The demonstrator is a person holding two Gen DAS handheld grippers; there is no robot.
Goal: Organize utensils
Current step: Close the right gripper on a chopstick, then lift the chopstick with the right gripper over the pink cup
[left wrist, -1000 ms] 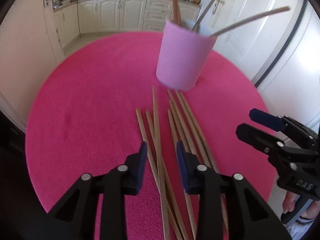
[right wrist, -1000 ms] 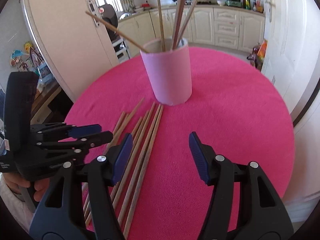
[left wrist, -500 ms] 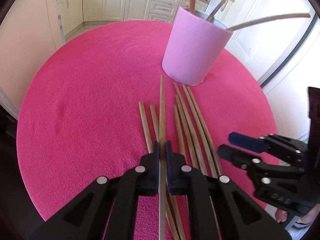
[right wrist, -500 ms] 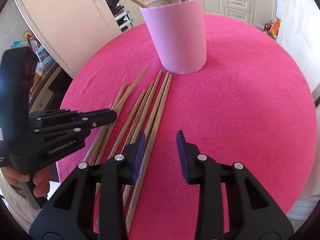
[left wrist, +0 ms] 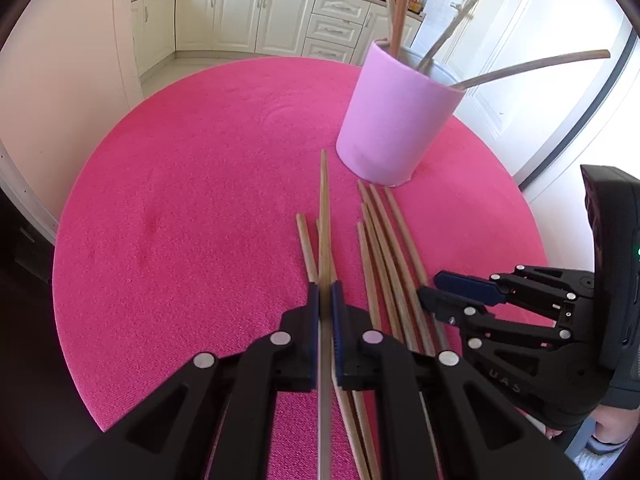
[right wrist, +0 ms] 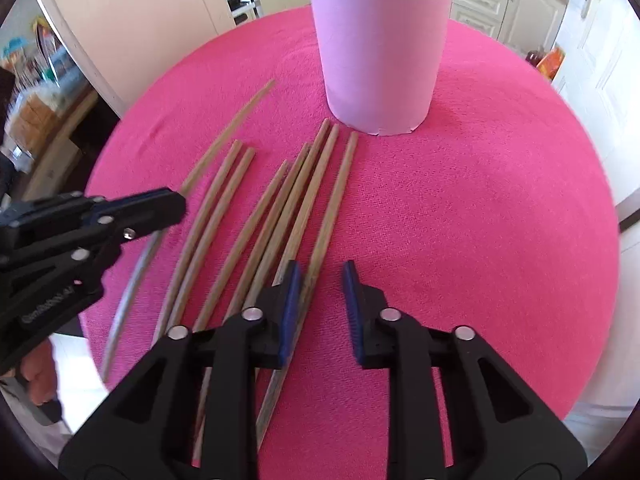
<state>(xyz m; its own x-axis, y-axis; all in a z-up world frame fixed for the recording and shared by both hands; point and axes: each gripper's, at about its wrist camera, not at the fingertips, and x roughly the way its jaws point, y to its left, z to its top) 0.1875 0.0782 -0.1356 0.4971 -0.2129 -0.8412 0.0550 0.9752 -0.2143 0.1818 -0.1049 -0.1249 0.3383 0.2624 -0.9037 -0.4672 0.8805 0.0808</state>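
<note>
Nearest in the left wrist view, the left gripper (left wrist: 325,300) is pinching a single wooden chopstick (left wrist: 324,216) between its blue pads; the stick is running straight forward from the pressed-together jaws, its far tip pointing toward the base of the cup. Just to the right of it, the other chopsticks (left wrist: 384,248) are lying in a loose fan on the pink tablecloth (left wrist: 200,200), with two shorter-looking ends showing close beside the gripped stick. The right gripper (left wrist: 430,292) is reaching in from the right edge of that view, its tips sitting over the right side of the fan.

In the right wrist view, the right gripper (right wrist: 319,280) is closing, its jaws still standing apart. The rightmost chopstick (right wrist: 334,204) is passing between the pads, close against the left one; whether either pad is yet pressing on it cannot be told. The remaining sticks are spreading away to the left on the cloth, and the left gripper (right wrist: 176,206) is showing at the left edge with its stick blurred beneath it.

Farther on, the pink cup (right wrist: 380,52) is standing upright on the cloth, just beyond the chopstick tips. Several chopsticks are already leaning inside it (left wrist: 400,4). Behind the table, cream kitchen cabinets (left wrist: 240,16) are lining the wall.
</note>
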